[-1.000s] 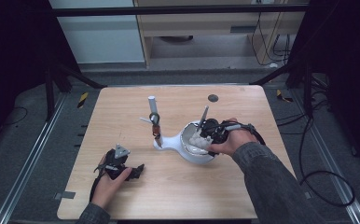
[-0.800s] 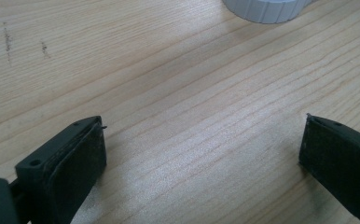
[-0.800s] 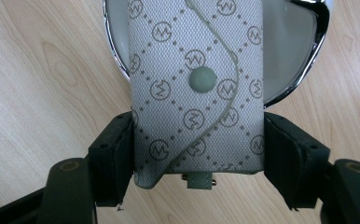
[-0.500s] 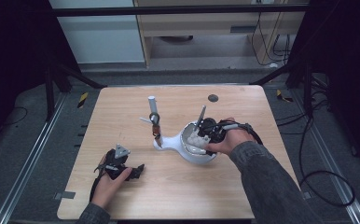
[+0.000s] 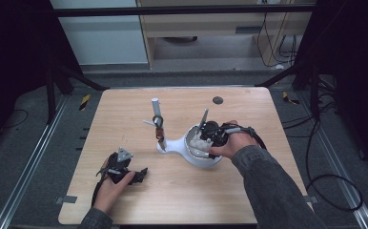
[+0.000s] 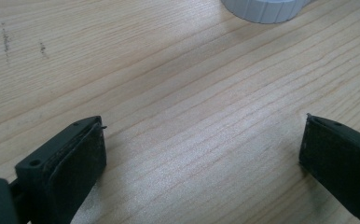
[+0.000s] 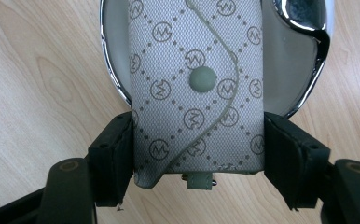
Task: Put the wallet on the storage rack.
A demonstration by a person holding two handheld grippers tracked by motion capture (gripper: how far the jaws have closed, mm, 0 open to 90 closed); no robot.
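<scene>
Your table [image 5: 125, 119] carries a white bowl-shaped stand [image 5: 199, 155], and over its chrome rim your right gripper [image 7: 197, 154] clamps the patterned fabric pouch [image 7: 194, 84] by its sides. It looks soft, light; keep gripping the stiffer edges. Your left gripper [image 6: 201, 154] rests released.

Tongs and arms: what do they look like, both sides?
Both tongs are black. The left tongs carry a grey three-cornered plate on top, with thick flat pads on screwed mounts. The right tongs trail a black cable. Right sleeve is dark grey; the left sleeve looks the same.
</scene>
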